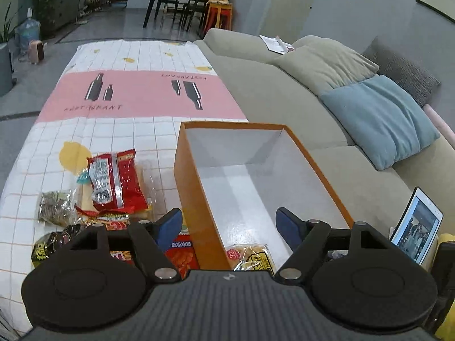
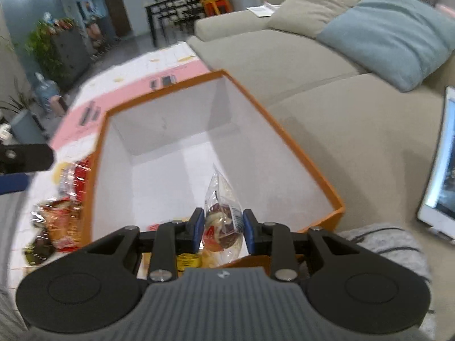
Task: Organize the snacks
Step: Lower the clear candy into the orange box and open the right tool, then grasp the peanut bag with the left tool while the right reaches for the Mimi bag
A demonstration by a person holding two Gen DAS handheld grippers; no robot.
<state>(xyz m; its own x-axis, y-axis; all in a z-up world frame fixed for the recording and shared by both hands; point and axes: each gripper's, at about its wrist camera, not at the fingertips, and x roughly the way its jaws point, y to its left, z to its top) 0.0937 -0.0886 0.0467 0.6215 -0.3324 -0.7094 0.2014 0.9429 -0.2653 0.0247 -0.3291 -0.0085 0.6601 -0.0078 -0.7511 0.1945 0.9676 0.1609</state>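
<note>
Right tongs (image 2: 223,227) are clamped on a small clear-wrapped snack (image 2: 223,221), held above the near end of the orange box (image 2: 284,139) at lower centre of the right wrist view. Left tongs (image 1: 229,224) stand wide apart and hold nothing, hovering over the box's near left wall.

Orange box (image 1: 315,167): sits at centre frame on the tabletop (image 1: 142,56) with its patterned cloth, beside the sofa (image 1: 270,91). Its white interior is mostly bare; one yellow-wrapped pastry (image 1: 251,257) lies at the near end.

Unsorted pile, lower left of the left wrist view: red packet (image 1: 113,179), silvery packet (image 1: 54,204), dark packet (image 1: 51,245) and others remain outside the box.

Assessment: early stage. One item is boxed, one is carried and apparently about to go in, and the bulk remains on the tabletop.
</note>
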